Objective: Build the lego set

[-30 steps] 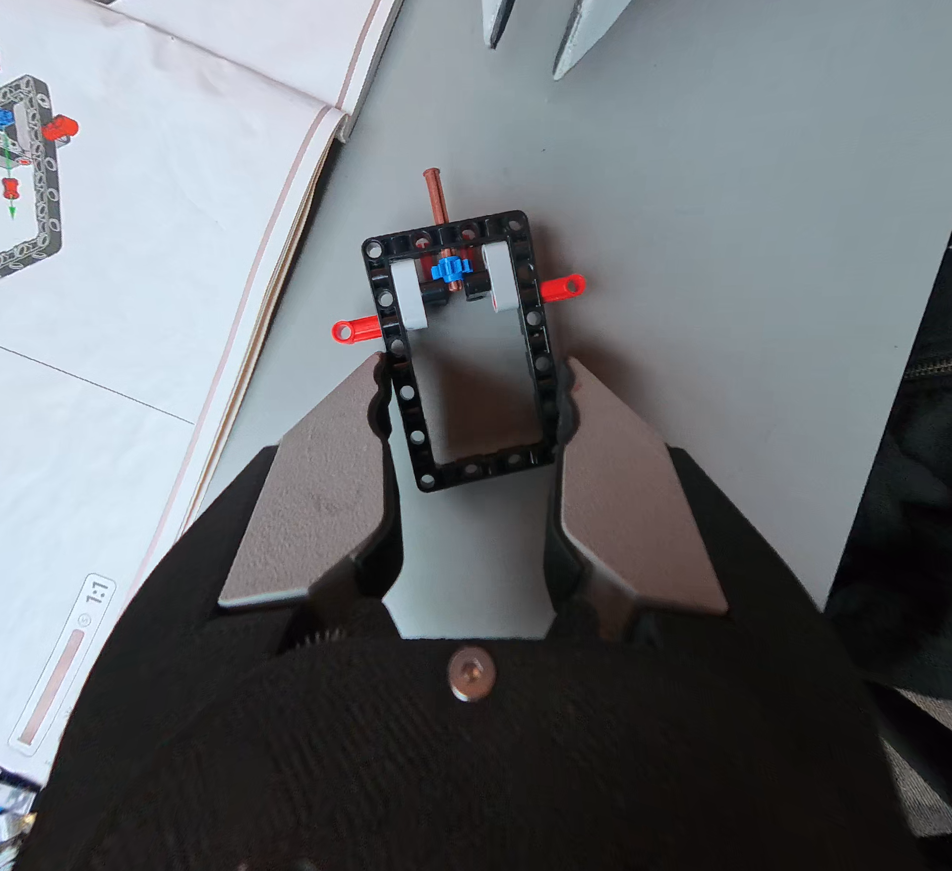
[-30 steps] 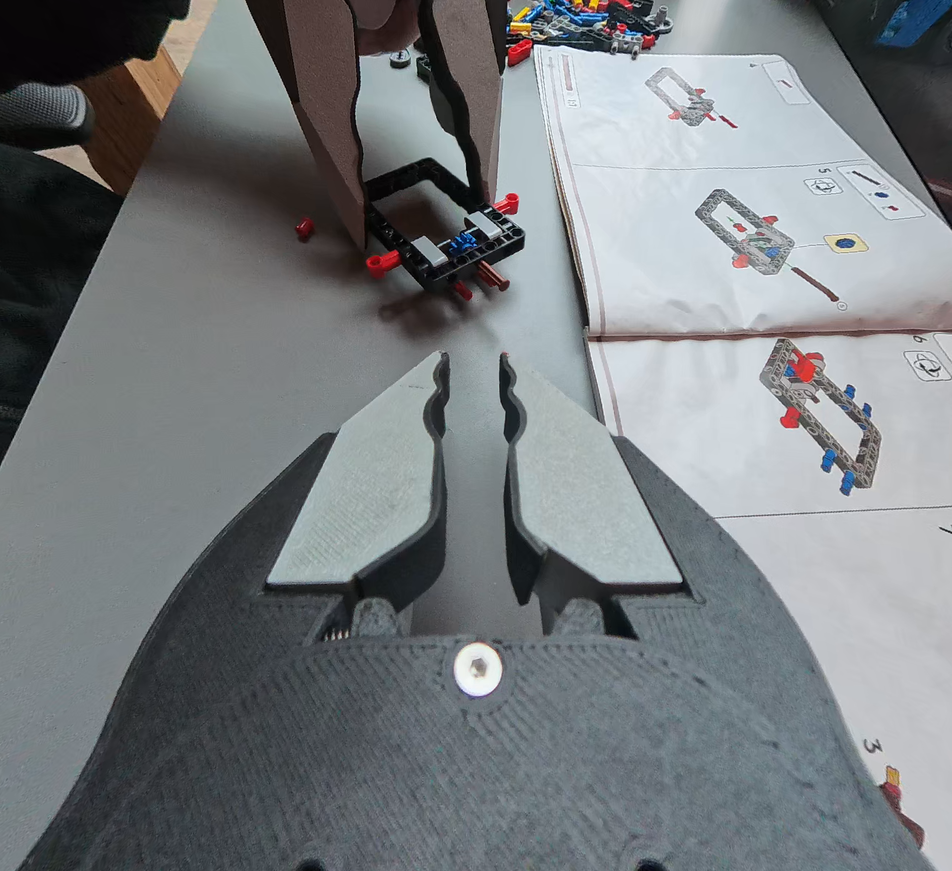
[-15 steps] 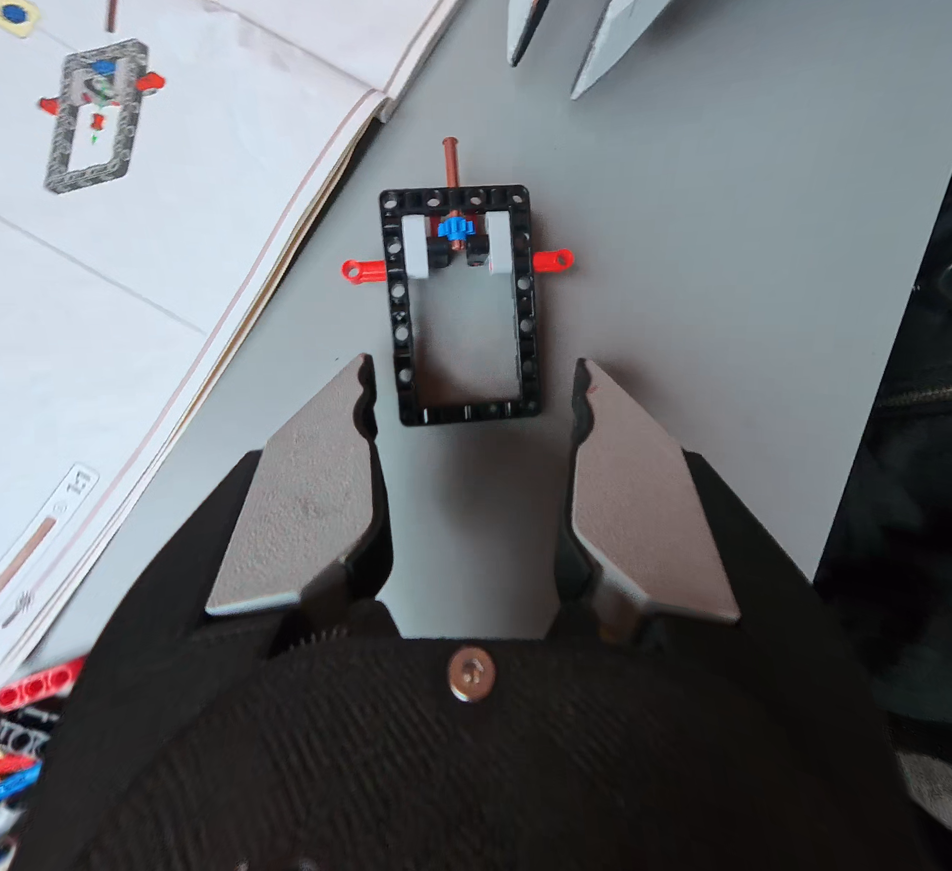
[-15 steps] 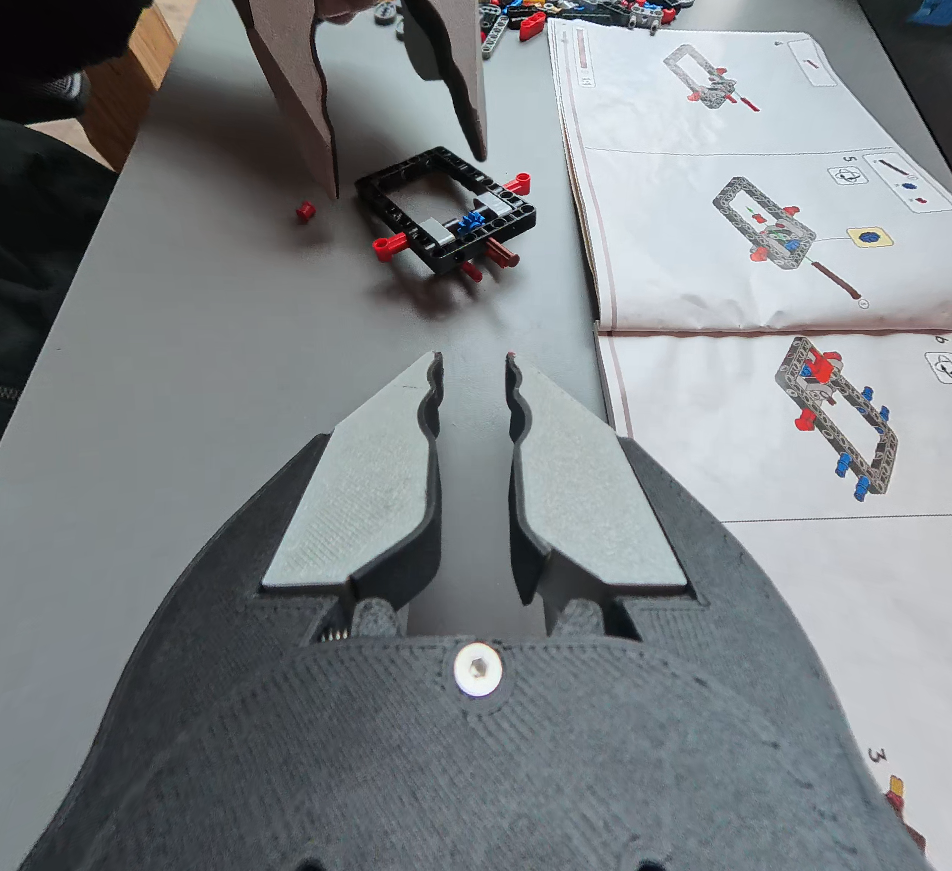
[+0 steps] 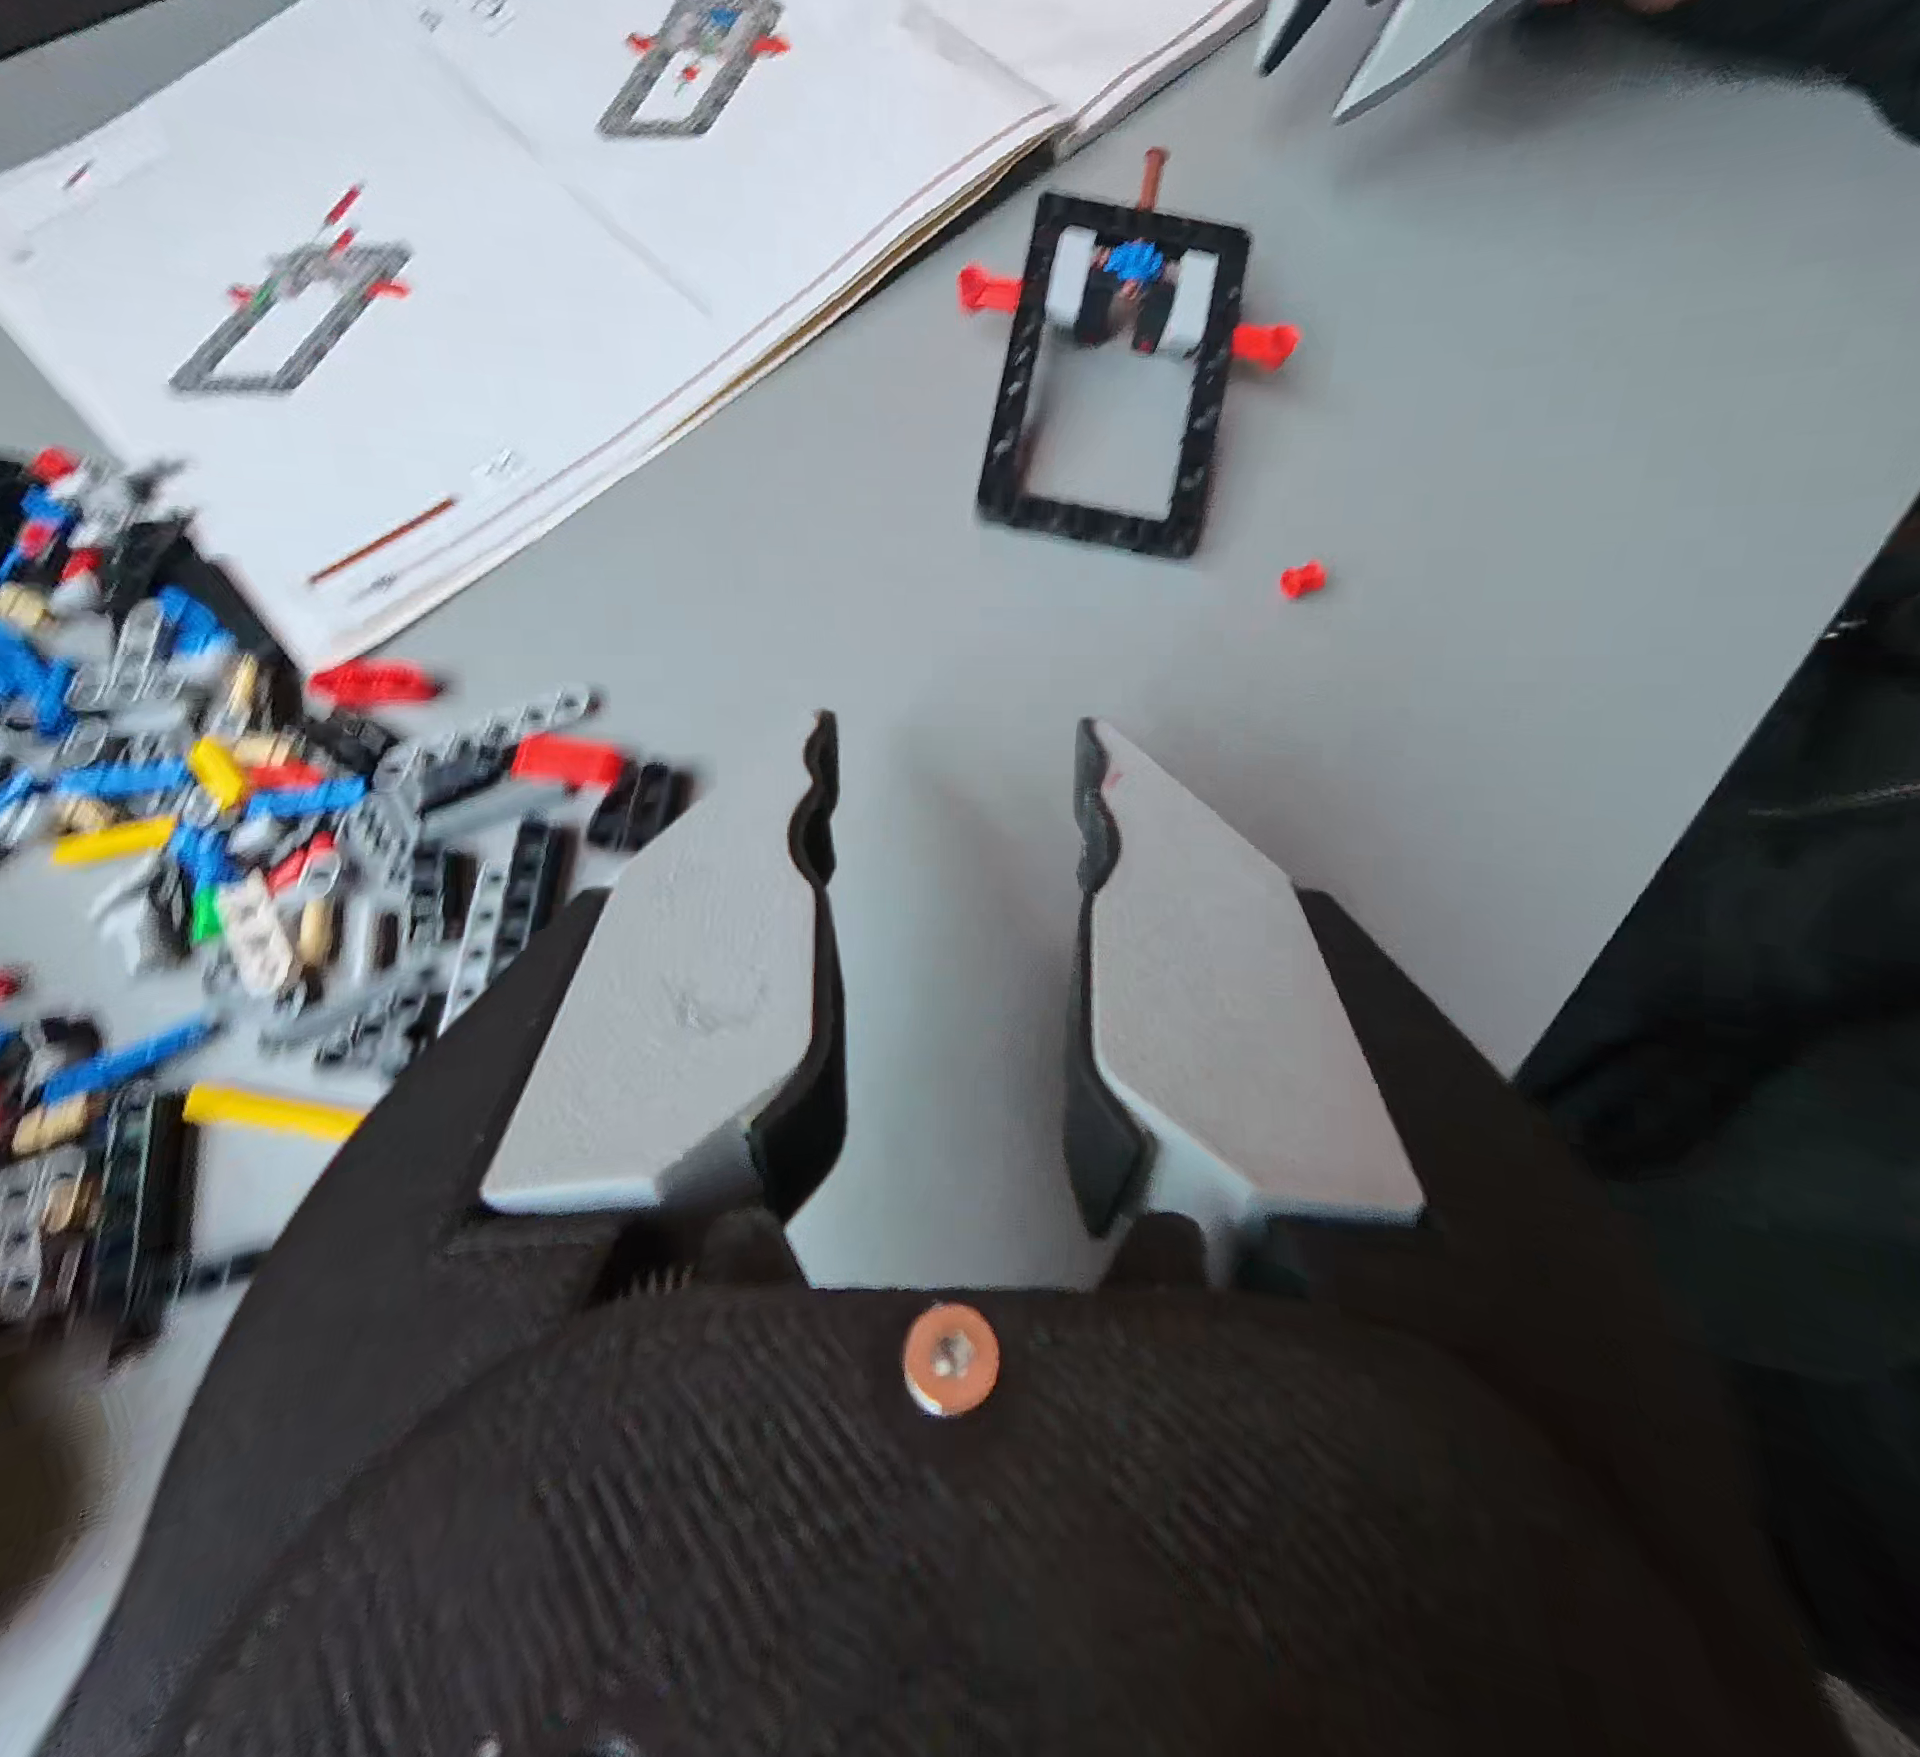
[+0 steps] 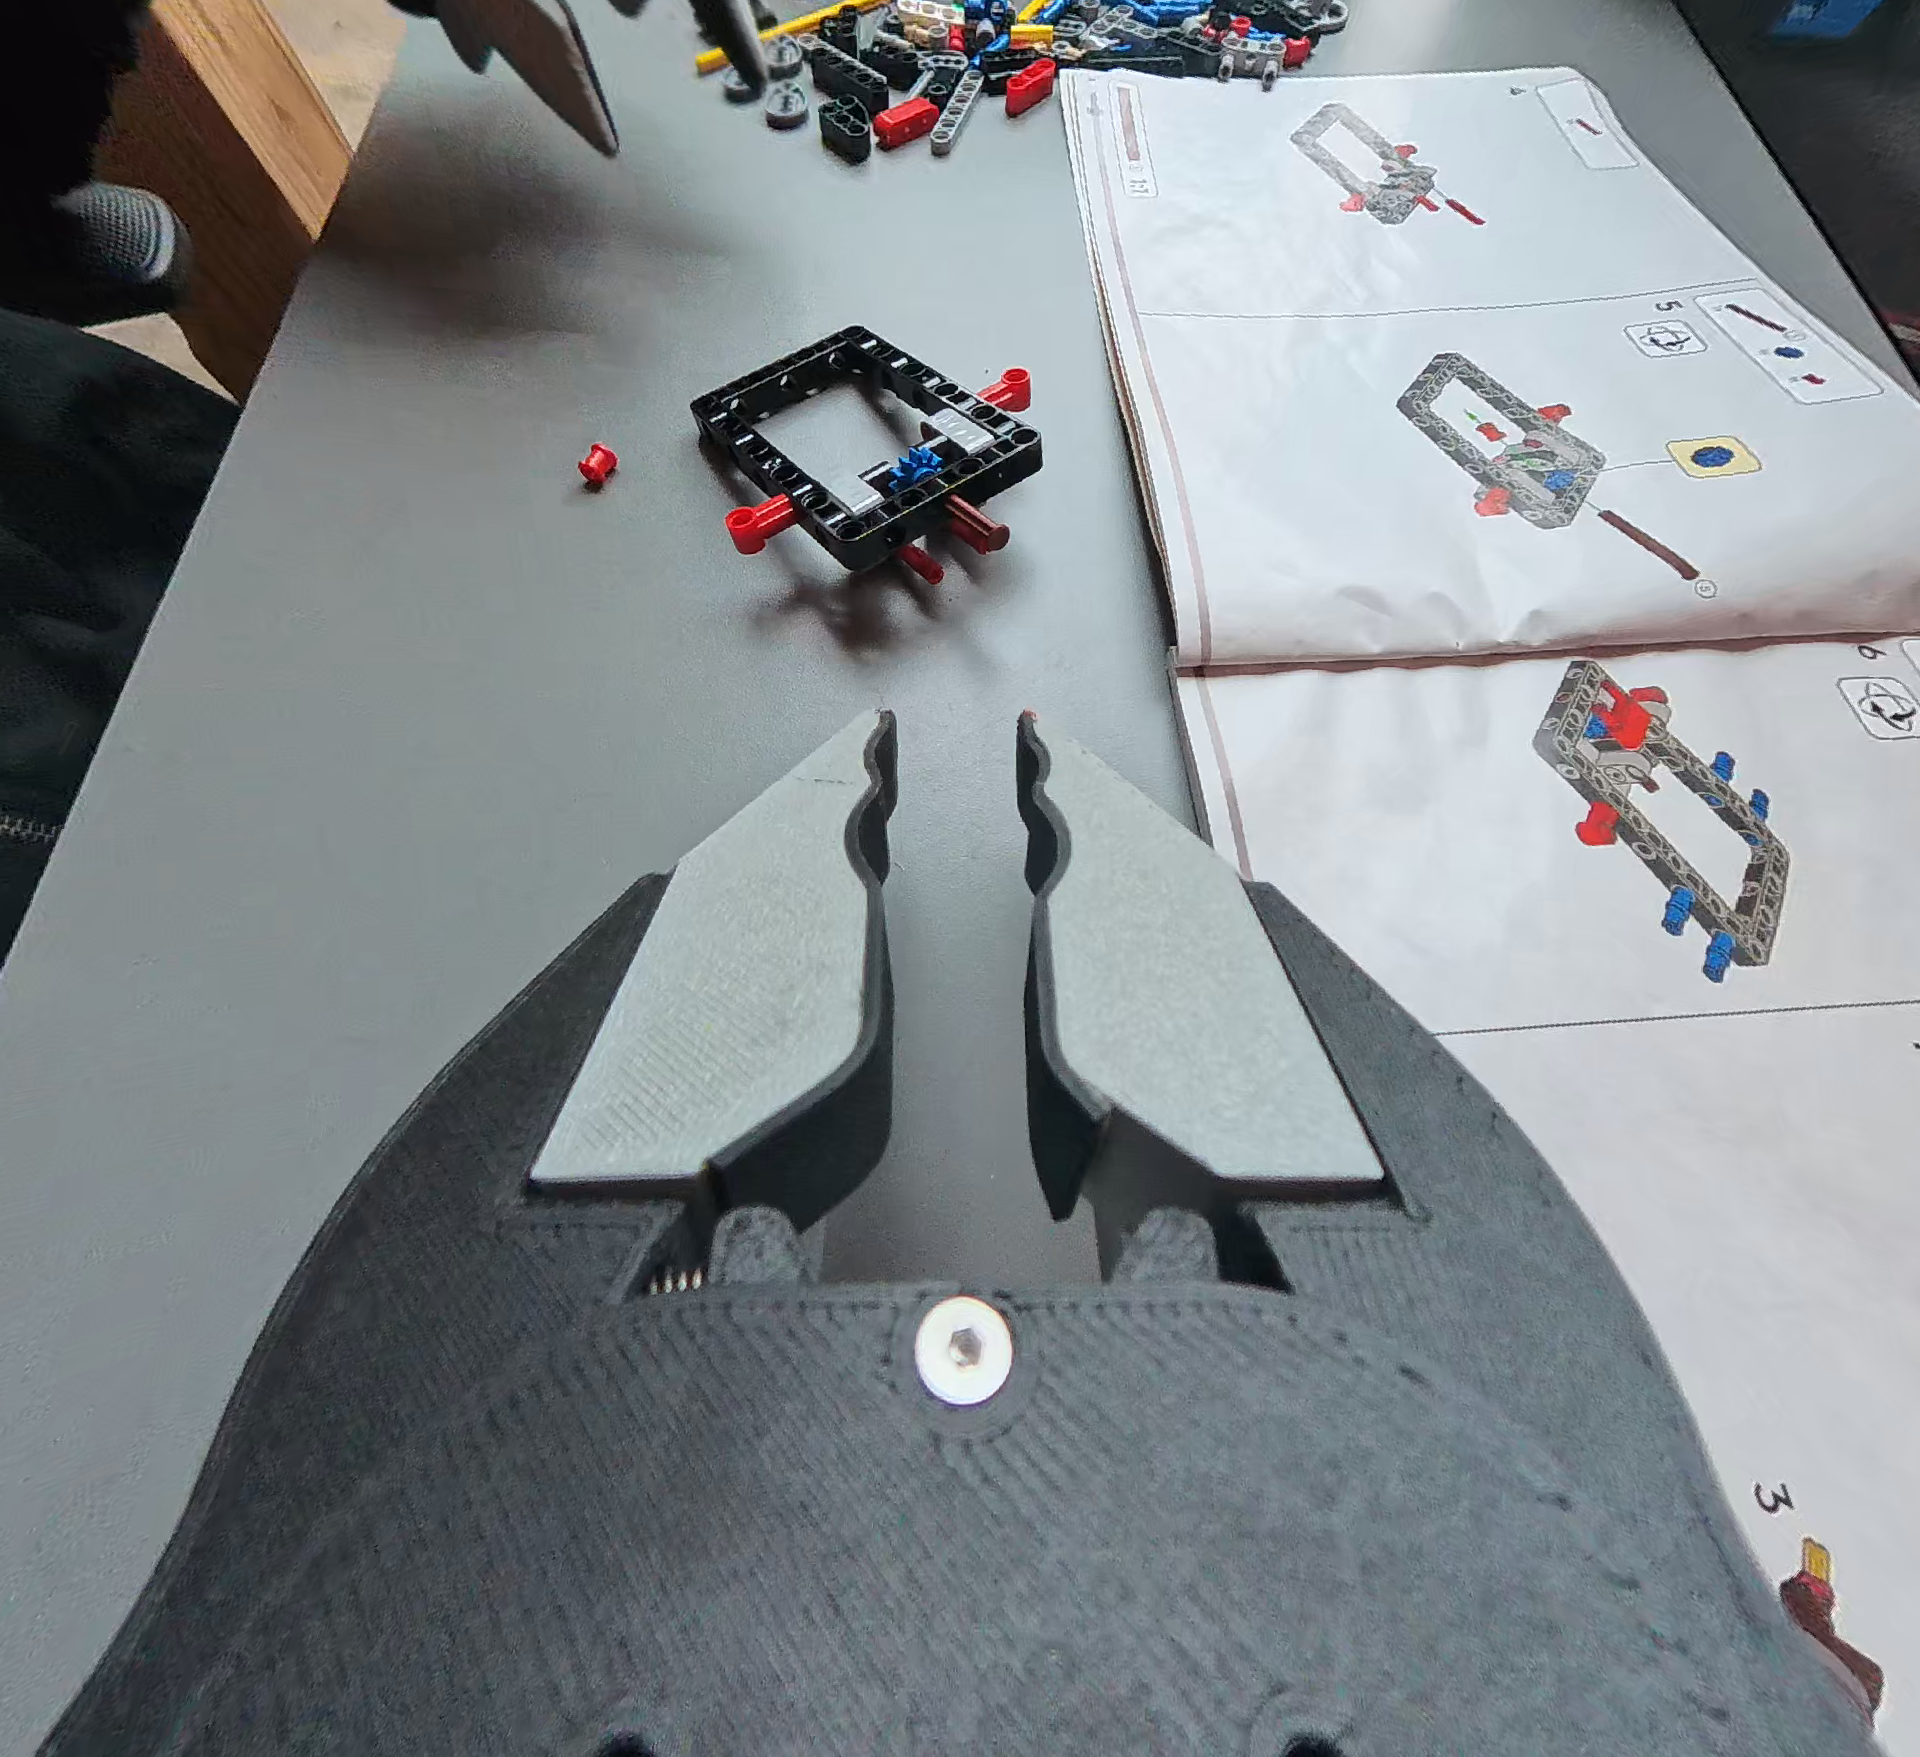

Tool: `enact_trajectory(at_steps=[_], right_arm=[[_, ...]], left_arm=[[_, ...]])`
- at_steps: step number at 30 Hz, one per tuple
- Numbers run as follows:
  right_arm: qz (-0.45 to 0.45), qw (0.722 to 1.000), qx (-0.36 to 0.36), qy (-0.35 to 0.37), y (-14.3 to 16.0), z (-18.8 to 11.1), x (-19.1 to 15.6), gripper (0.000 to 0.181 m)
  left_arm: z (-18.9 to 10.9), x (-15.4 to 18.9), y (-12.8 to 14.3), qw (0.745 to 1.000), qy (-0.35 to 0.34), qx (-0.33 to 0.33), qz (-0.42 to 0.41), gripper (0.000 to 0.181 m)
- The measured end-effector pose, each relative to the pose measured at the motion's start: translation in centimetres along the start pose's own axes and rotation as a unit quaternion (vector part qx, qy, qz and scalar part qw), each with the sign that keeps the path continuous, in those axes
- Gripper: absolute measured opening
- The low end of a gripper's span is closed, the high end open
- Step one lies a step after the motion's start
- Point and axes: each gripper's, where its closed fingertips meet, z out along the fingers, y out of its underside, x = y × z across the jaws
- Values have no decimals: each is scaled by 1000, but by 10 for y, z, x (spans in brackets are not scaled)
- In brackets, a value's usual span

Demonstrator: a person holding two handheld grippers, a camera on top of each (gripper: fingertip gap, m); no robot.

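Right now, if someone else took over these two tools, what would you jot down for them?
Left tool: open, empty, raised near the loose parts pile.
Right tool: open, empty, low over the table, pointing at the frame.
Black frame: lies flat on the table, untouched, with a blue gear, two red pins at its sides and a brown axle sticking out of one end.
Small red piece: loose on the table beside the frame.
Instruction booklet: open next to the frame.
Done: frame partly fitted.
Left: probably the loose red piece next, then the booklet's later steps.
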Motion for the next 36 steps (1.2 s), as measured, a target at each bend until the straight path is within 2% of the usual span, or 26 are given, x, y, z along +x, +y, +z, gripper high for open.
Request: enact_trajectory(at_steps=[3,7,10,13,15,21,25,29,33,36], right_arm=[[-2,1000,2,3,-1,0,0,19],[-6,1000,-1,7,0,0,1,19],[-11,1000,-4,10,1,1,0,19],[-15,1000,-2,14,0,0,0,19],[-19,1000,0,17,0,0,0,19],[-27,999,-7,16,2,1,-1,20],[-28,999,-3,17,1,0,-1,20],[-30,999,4,17,-1,-1,-2,20],[-27,1000,11,7,-2,-2,-4,19],[-20,1000,24,-2,-5,-5,-5,19]], left_arm=[[-21,-12,24,998,-40,-7,-38,19],[-41,-19,37,994,-69,17,-86,15],[-42,-19,40,992,-74,27,-96,13],[-33,-2,42,995,-39,20,-87,16],[-22,18,33,997,-5,30,-69,16],[21,80,6,995,86,-6,44,18],[45,84,4,990,76,-42,108,21],[50,87,5,990,93,-34,102,21],[45,85,-7,988,84,7,127,20],[47,87,-7,985,92,8,148,22]])
